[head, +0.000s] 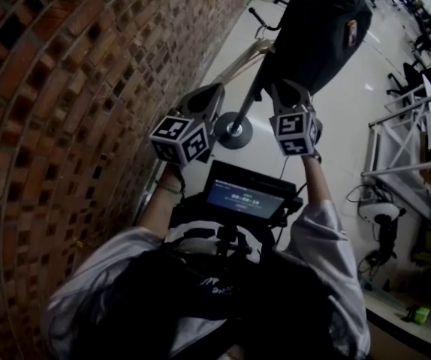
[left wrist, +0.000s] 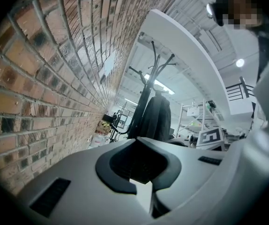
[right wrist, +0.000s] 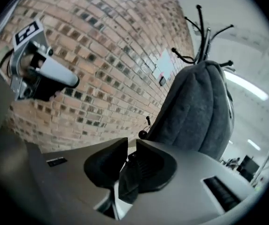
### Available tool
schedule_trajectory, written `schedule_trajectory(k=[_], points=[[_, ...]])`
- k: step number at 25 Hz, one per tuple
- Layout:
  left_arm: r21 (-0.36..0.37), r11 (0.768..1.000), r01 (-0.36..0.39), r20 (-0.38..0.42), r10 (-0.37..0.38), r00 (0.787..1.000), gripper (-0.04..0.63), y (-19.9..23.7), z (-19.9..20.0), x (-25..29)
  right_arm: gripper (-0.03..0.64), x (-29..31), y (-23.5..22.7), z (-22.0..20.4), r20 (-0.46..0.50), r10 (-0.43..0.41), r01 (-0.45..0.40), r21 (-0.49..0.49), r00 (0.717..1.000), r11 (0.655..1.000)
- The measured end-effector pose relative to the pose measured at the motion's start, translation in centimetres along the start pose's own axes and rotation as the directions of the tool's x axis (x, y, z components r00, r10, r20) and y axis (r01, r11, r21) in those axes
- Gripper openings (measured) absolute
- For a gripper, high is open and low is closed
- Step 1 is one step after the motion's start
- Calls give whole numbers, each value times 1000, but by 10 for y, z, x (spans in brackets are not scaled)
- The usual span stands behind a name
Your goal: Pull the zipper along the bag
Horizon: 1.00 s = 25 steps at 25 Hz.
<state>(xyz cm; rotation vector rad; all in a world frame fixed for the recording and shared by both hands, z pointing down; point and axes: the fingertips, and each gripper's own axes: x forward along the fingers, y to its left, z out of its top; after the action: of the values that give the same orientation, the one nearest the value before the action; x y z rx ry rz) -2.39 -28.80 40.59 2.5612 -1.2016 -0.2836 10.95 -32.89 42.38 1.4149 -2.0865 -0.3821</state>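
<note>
Left gripper jaws closed, empty | right gripper jaws slightly parted, empty | risk: zipper missed if bag is swung

The brick wall is red-brown with pale mortar lines; the bag is charcoal on a black coat stand. The left gripper and right gripper are pale grey, their cubes in black-and-white squares. Off-white floor.

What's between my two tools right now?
In the head view, the coat stand's pole and round base lie between the left tool and the right tool, with the bag hanging beyond them.
</note>
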Motion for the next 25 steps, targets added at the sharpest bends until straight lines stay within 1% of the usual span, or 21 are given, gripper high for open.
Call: schedule_trajectory(k=[3, 5, 7, 8, 11, 16, 19, 21, 23, 25], points=[[-1, 1000, -9, 4, 9, 1000, 2, 0, 1, -3, 66, -20, 6, 5, 63, 14, -23, 152, 998, 988], [1, 1000, -18, 9, 17, 1000, 2, -2, 1, -6, 64, -36, 10, 6, 99, 23, -46, 243, 995, 969], [2, 1000, -26, 13, 26, 1000, 2, -6, 1, -9, 64, -53, 12, 4, 128, 29, -72, 346, 991, 935], [3, 1000, -29, 14, 29, 999, 2, -9, 0, -10, 51, -61, 13, 2, 141, 26, -80, 392, 990, 917], [6, 999, -40, 18, 40, 999, 2, -22, -3, -17, 15, -82, 11, -8, 169, -1, -82, 486, 986, 870], [6, 998, -55, 17, 54, 998, 2, -57, -15, -28, 11, -116, 13, -24, 255, -3, -148, 569, 967, 809], [10, 998, -59, 10, 59, 998, 2, -79, -27, -36, 11, -137, 17, -27, 276, 9, -175, 585, 961, 792], [5, 998, -69, 3, 69, 998, 2, -83, -37, -41, 11, -142, 21, -30, 283, 22, -192, 593, 959, 782], [-1, 997, -83, -3, 83, 997, 2, -90, -47, -47, 11, -148, 25, -33, 293, 37, -215, 604, 955, 767], [-2, 995, -104, -7, 104, 995, 2, -107, -57, -58, 11, -165, 28, -37, 315, 54, -247, 614, 948, 750]])
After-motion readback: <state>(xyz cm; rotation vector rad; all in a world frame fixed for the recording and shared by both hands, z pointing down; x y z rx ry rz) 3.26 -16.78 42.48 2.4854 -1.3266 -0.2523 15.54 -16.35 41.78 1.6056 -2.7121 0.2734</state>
